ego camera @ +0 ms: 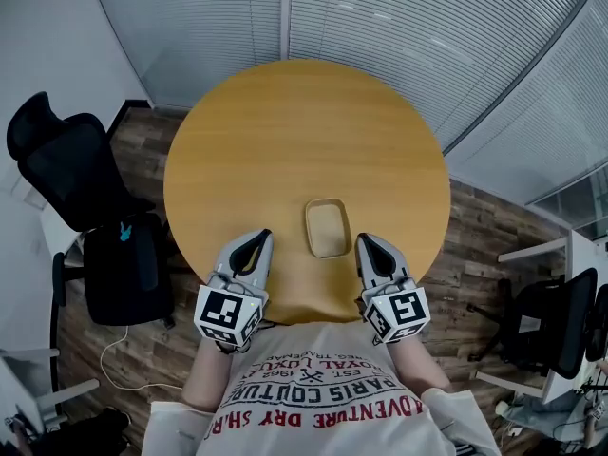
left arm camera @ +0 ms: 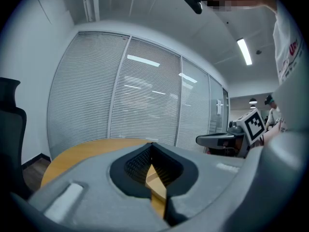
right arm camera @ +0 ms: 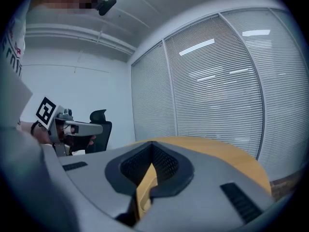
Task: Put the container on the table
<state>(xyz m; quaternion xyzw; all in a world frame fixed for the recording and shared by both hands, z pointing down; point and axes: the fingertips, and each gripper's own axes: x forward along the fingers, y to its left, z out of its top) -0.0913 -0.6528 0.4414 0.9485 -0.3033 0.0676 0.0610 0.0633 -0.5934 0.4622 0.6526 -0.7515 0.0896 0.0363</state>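
Now both hand-held tools sit low over the near edge of the round, honey-coloured wooden table (ego camera: 285,131), just in front of the person's white T-shirt with red lettering (ego camera: 323,397). The grey left gripper (ego camera: 258,240) points forward and slightly inward, and its black-and-white marker cube (ego camera: 228,313) faces up toward the head camera. The grey right gripper (ego camera: 366,245) mirrors that pose, its own marker cube (ego camera: 397,313) tilted the same way. Both forearms are tucked in close to the body.

Between the two tools, near each but touching neither, a shallow tan rectangular container with rounded corners (ego camera: 328,228) lies flat on the tabletop, its long side running away from the person.

Only the head view shows the container as a whole, along with the black office chair (ego camera: 76,169) standing on the dark plank floor (ego camera: 142,141) to the left of the table.

The left gripper view looks along that tool's jaws. The left gripper (left arm camera: 152,146) has its tips pressed together with nothing caught between them, and only tan wood shows through the teardrop gap behind. At the right edge of this view is the other tool's marker cube (left arm camera: 253,124).

The right gripper view shows the right gripper (right arm camera: 152,145) likewise pressed together and empty. The left tool's cube (right arm camera: 46,111) and the chair (right arm camera: 99,122) stand at the left of this view, before a wall of closed grey blinds (right arm camera: 217,95).
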